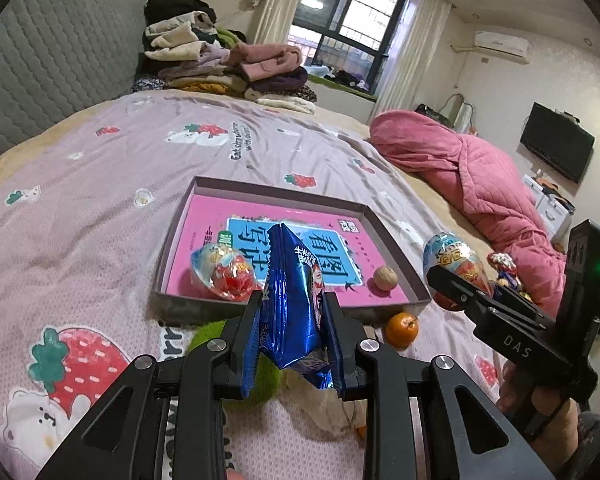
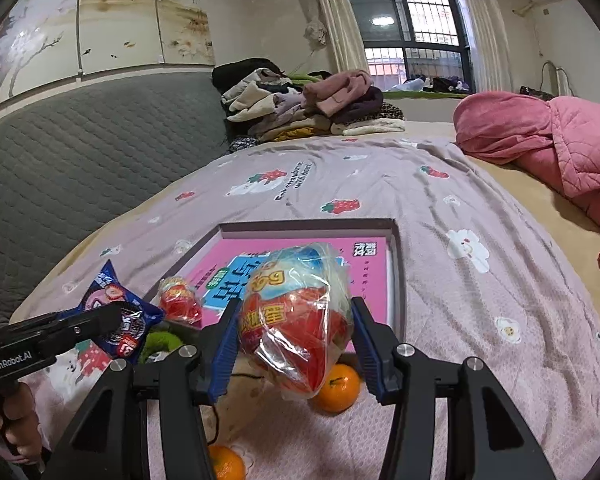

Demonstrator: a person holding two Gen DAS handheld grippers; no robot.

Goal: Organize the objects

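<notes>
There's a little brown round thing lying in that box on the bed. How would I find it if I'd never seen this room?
Start at the shallow box on the strawberry-print bedspread, with a pink book inside. At the book's near right corner lies a walnut. It is small, tan and wrinkled, unlike the shiny wrapped toy egg at the near left or the orange outside.

A bed (image 1: 100,184) carries everything, spread with a mauve sheet printed with strawberries and white bears. Near its middle lies a shallow open box (image 1: 204,312) lined with a pink booklet. Just beside the box's near right corner sits a small orange (image 1: 402,329); a second orange (image 2: 226,462) lies nearer still. A green round thing (image 1: 212,332) rests against the box's near wall, partly hidden. At the far end, a pile of folded clothes (image 1: 220,64) is stacked by the grey padded headboard. On the right lies a bundled pink quilt (image 1: 480,188).
</notes>
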